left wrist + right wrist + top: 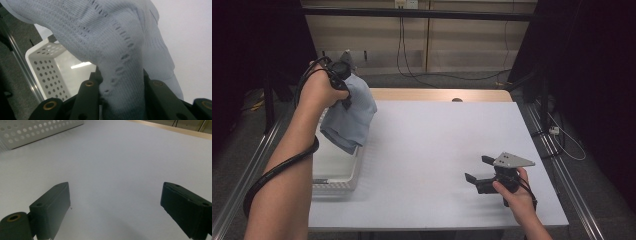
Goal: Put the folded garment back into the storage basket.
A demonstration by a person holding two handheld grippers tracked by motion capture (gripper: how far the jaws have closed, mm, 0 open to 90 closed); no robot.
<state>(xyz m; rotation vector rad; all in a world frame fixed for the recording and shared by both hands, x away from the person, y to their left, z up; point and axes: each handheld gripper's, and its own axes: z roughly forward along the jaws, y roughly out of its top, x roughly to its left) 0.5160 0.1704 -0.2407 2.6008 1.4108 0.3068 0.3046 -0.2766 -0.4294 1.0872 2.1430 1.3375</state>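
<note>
A pale blue knitted garment (349, 117) hangs in the air over the white perforated basket (332, 172) at the table's left edge. My left gripper (343, 82) is raised high and shut on the garment's top. In the left gripper view the knit (120, 50) bunches between the two black jaws, with the basket (47, 67) below and behind it. My right gripper (476, 169) rests low near the table's front right, pointing left, open with nothing between its jaws. In the right gripper view its jaws (115, 205) stand wide apart over bare white table.
The white tabletop (437, 145) stretches between the basket and my right hand. A wooden strip (437, 94) runs along its far edge. Metal rails (557, 165) flank both sides of the table. Cables hang on the back wall (404, 45).
</note>
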